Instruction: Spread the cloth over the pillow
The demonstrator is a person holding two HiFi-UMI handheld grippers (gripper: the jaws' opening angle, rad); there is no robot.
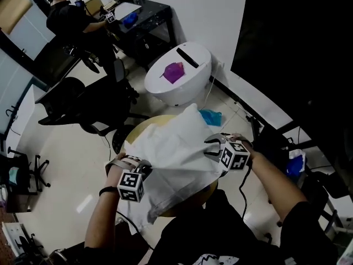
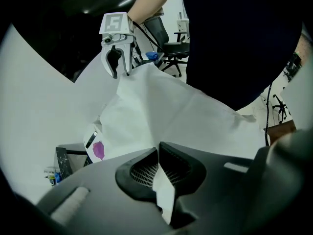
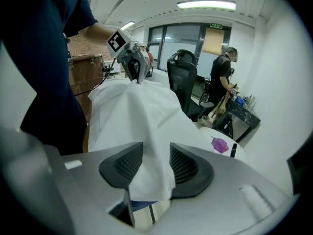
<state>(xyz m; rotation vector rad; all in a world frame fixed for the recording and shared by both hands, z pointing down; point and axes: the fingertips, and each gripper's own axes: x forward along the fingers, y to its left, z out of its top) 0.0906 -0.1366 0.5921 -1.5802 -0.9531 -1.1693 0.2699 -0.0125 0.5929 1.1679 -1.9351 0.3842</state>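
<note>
A white cloth [image 1: 176, 148] hangs stretched between my two grippers, over a yellowish pillow [image 1: 142, 128] whose rim shows at the cloth's far left. My left gripper [image 1: 122, 162] is shut on the cloth's left edge; in the left gripper view a fold of cloth [image 2: 166, 111] is pinched between the closed jaws [image 2: 159, 153]. My right gripper [image 1: 214, 144] stands at the cloth's right edge. In the right gripper view its jaws [image 3: 156, 156] are wide apart and the cloth [image 3: 142, 116] hangs loosely in the gap. Each gripper shows in the other's view: right [image 2: 119, 65], left [image 3: 134, 71].
A white round unit [image 1: 190, 84] with a purple object [image 1: 174, 72] on it stands beyond the pillow. A blue item [image 1: 210, 116] lies on the floor beside it. A black office chair [image 1: 83, 101] is at the left. A person [image 1: 69, 21] sits at a black desk [image 1: 149, 15] far off.
</note>
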